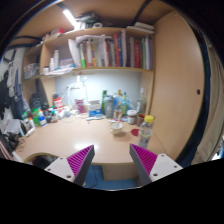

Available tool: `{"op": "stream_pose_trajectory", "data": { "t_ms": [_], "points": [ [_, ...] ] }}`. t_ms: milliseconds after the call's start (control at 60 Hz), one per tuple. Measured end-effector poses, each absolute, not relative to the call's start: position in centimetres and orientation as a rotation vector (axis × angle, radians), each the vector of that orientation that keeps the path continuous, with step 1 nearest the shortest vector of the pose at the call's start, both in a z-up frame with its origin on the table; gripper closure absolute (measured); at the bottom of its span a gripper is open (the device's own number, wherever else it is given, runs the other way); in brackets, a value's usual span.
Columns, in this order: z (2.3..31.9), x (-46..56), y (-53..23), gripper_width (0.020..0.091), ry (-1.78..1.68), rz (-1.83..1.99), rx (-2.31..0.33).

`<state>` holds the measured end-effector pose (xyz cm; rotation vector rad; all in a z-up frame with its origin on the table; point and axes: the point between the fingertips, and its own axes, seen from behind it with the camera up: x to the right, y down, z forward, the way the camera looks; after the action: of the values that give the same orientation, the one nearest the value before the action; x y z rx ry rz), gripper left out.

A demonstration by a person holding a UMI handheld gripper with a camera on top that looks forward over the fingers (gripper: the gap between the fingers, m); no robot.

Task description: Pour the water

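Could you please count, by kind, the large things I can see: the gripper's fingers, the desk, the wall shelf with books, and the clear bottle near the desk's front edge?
Fingers: 2, open, nothing between them
Desk: 1
Shelf with books: 1
Clear bottle: 1
Total: 5
The small items at the back of the desk are too crowded to count.

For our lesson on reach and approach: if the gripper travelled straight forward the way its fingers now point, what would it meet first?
The gripper is open and empty. Straight ahead lies the wooden desk; its front edge probably comes first. The bottle stands slightly off to one side, though depth is unclear.
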<state>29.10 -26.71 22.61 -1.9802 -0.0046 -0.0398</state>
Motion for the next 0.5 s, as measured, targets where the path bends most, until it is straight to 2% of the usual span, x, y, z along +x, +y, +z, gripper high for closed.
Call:
{"op": "stream_pose_trajectory", "data": {
  "t_ms": [117,267,417,500],
  "points": [
    [19.9,36.1,-22.6,0.0294,0.025,-0.136,-1.935],
    [14.3,43.4,-15.7,0.0292,0.083,-0.154,-1.891],
    [9.3,47.2,-9.0,0.0294,0.128,-0.072,-1.864],
    [7.9,48.0,-7.0,0.0296,0.111,-0.051,-1.85]
  ]
}}
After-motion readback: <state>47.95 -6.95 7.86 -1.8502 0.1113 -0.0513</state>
